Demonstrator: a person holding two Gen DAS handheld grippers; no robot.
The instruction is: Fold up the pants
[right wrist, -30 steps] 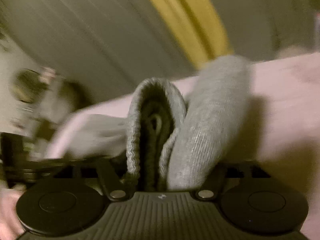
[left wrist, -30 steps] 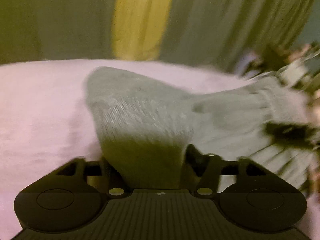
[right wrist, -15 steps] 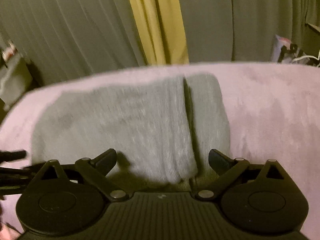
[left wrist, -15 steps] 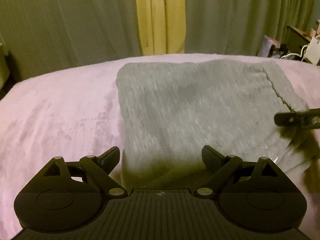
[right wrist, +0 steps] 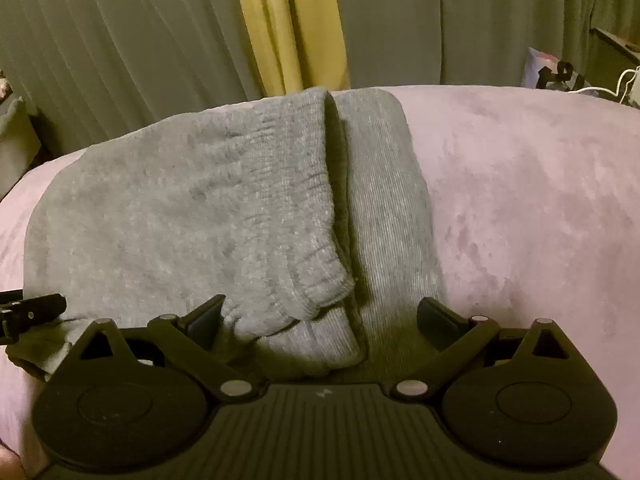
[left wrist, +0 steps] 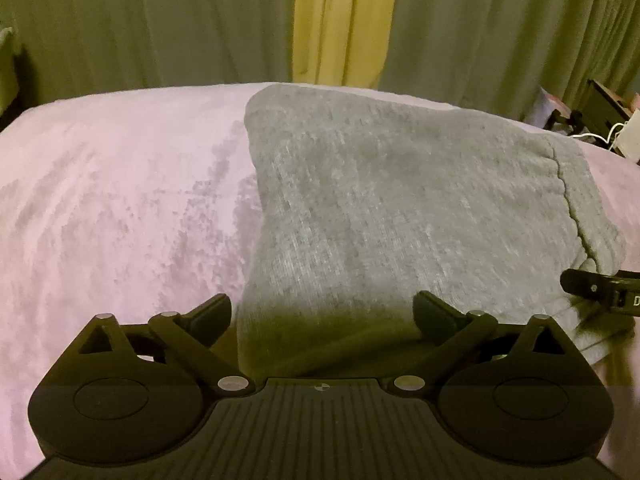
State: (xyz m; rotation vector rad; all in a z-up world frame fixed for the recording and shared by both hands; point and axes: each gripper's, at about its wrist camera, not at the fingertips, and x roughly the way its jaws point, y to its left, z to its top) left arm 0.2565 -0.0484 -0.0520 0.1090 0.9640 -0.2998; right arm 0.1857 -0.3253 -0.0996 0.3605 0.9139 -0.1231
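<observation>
The grey pants (left wrist: 400,208) lie folded in a flat stack on the pink blanket (left wrist: 120,208). In the right wrist view the pants (right wrist: 192,216) show a ribbed top layer ending at an edge, with a lower layer (right wrist: 384,216) sticking out to its right. My left gripper (left wrist: 322,314) is open and empty at the near left edge of the stack. My right gripper (right wrist: 320,318) is open and empty at the near right edge. The right gripper's fingertip (left wrist: 588,286) shows at the right of the left wrist view; the left gripper's fingertip (right wrist: 36,308) shows at the left of the right wrist view.
Green curtains (left wrist: 160,20) with a yellow strip (left wrist: 340,20) hang behind the bed. Clutter with a white cable (left wrist: 612,128) sits at the far right past the bed edge. Bare pink blanket (right wrist: 540,200) lies on the right of the stack.
Both grippers held a raised fold of the pants one second ago. They laid it down, opened, and have drawn back a little; the pants now lie flat.
</observation>
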